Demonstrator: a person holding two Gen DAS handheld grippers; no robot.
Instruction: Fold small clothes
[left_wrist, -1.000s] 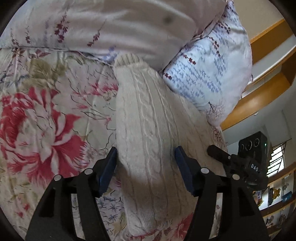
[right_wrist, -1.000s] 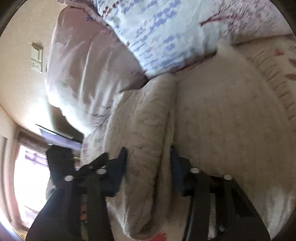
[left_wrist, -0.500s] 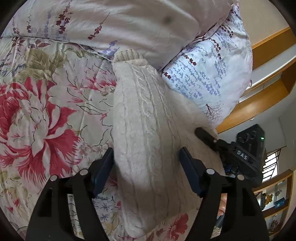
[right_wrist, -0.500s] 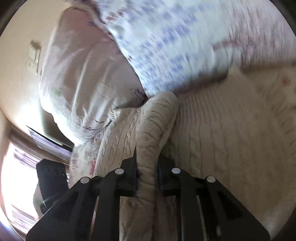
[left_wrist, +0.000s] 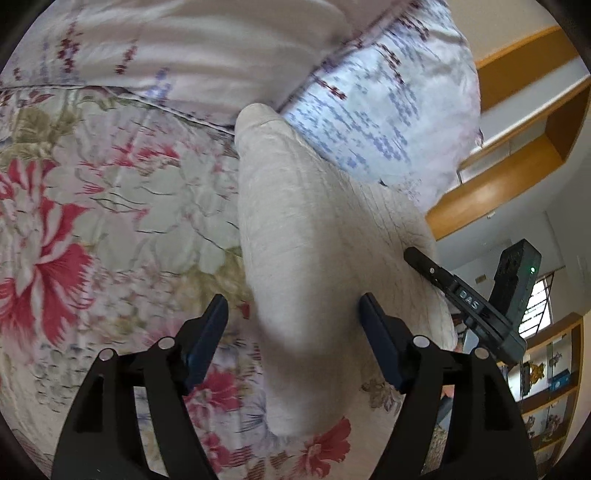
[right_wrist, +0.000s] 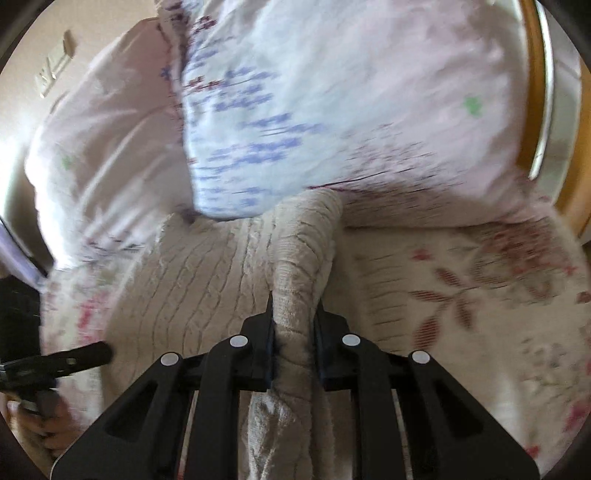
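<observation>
A cream cable-knit sweater (left_wrist: 295, 236) is being seen lying on the floral bedspread (left_wrist: 110, 206), its far end lying against the pillows (left_wrist: 369, 92) ahead of the left tool (left_wrist: 293, 323)

The left tool is being held wide open, jaws spread on either side of a long knitted sleeve; neither blue pad (left_wrist: 207, 339) is being pressed into the fabric, and nothing is being gripped

The right tool (right_wrist: 294, 328) is being kept closed on a raised ridge of the sweater (right_wrist: 299, 280); the knit is being pinched between both jaws and is being lifted into a fold that runs forward from the tips towards the pillows (right_wrist: 295, 110)

To the left of the right tool, the flat body of the sweater is being seen spread on the bedspread (right_wrist: 480, 288), with the tip of the left tool (right_wrist: 66, 360) showing at the lower left edge

In the left view, the right tool (left_wrist: 461, 295) is being seen at the sweater's right border, beyond the right jaw

Both views are being blurred in places, the pillow print most of all
</observation>
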